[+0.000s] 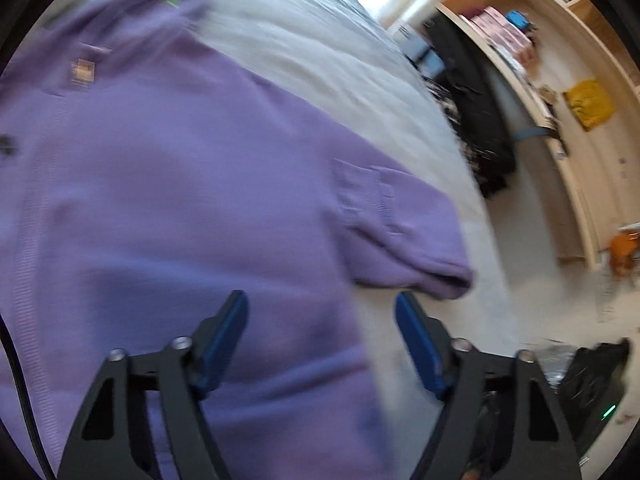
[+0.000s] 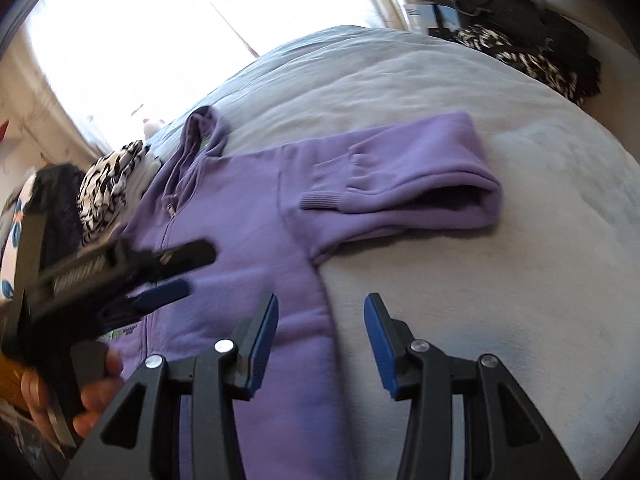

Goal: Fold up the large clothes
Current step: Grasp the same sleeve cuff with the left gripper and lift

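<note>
A purple zip hoodie [image 2: 248, 216] lies front up on a grey bed [image 2: 500, 264], hood toward the window. Its right sleeve [image 2: 404, 184] is folded back across itself, cuff near the chest. In the left wrist view the hoodie [image 1: 168, 184] fills the frame, blurred. My left gripper [image 1: 322, 312] is open, hovering over the hoodie's right side edge below the sleeve [image 1: 400, 232]. It also shows in the right wrist view [image 2: 188, 272], held over the zip. My right gripper [image 2: 320, 312] is open and empty above the hoodie's side seam.
A pile of black and patterned clothes [image 2: 532, 56] lies at the bed's far right edge; more patterned clothes [image 2: 108, 184] lie left of the hood. A wooden shelf unit [image 1: 552, 92] stands beside the bed over a pale floor [image 1: 540, 280]. A bright window [image 2: 160, 40] is behind.
</note>
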{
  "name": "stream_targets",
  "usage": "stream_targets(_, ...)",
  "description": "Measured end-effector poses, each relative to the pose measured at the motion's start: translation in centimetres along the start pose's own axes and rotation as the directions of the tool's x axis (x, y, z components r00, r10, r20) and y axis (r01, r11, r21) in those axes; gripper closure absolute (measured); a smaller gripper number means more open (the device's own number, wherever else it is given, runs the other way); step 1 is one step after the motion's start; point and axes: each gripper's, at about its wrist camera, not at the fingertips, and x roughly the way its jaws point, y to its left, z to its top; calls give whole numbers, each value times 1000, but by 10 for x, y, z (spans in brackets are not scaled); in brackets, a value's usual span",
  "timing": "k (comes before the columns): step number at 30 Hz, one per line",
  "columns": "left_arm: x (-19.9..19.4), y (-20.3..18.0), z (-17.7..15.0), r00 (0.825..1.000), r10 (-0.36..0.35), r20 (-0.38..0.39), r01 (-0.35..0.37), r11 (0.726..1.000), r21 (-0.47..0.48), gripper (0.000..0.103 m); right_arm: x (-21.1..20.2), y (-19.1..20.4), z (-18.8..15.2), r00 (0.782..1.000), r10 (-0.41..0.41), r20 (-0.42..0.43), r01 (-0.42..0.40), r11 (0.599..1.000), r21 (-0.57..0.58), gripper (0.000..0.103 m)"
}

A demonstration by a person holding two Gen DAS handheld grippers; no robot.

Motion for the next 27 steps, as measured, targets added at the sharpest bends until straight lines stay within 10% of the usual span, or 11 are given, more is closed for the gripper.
stream_targets(6,56,-19,30,990,-119,-72,114,991,-77,35,2,-21,-3,1000,3,-11,-3,999,44,58)
stream_targets(14,111,-18,50,988,-111,-103,92,981,-171,46,2,-33,-5,1000,7,-3,-6,998,67,58)
stream_targets(27,86,-30,65,994,-89,-62,80,987,-136,49,4,-40,-8,999,34,-2,-33,995,98,58)
